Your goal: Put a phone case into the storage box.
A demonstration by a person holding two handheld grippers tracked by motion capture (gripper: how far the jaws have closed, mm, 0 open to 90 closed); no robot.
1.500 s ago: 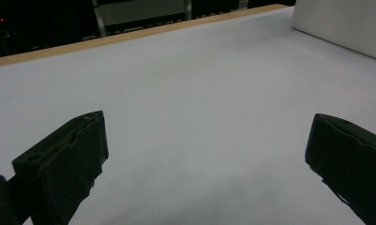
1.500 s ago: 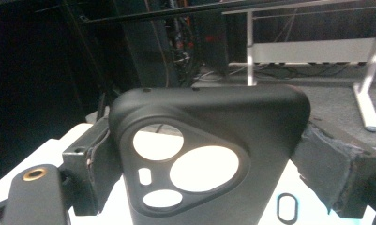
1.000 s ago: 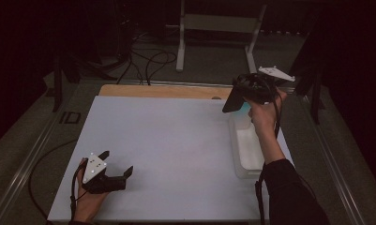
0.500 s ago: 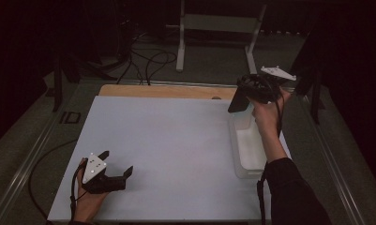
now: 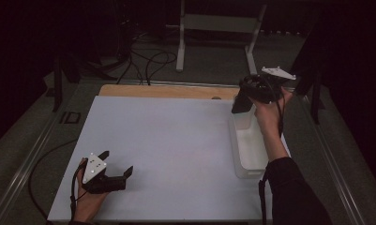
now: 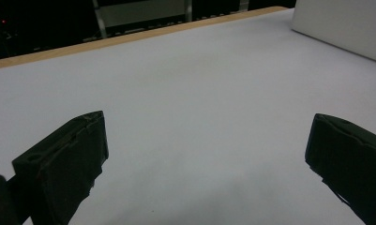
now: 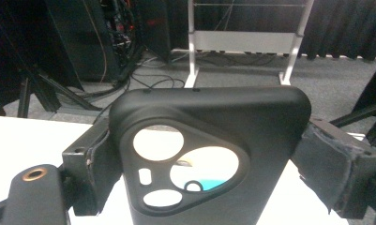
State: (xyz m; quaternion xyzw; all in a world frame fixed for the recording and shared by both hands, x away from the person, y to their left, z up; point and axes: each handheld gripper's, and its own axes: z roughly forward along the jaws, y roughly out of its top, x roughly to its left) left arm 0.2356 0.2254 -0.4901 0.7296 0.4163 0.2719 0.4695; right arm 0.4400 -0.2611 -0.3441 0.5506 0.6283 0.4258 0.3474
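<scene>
- The left gripper (image 5: 115, 174) lies low on the white table (image 5: 176, 150) near its front-left corner, the person's left hand (image 5: 85, 204) under it and coming in from the bottom edge; its grey plate faces up and its jaws point to the right across the tabletop.
- In the left gripper view its two black jaws stand wide apart with nothing but bare white surface between them.
- Further right, a clear plastic bin (image 5: 248, 154) sits along the table's right side.
- The right forearm, in a dark sleeve, rises from the bottom right and reaches forward over the bin, the hand (image 5: 269, 112) lifted above its far end.
- The right gripper (image 5: 244, 96) is held up there, clamped on a black phone case (image 7: 209, 154); in the right gripper view the case stands upright between the jaws, which press on both of its sides, with its camera cut-outs showing.
</scene>
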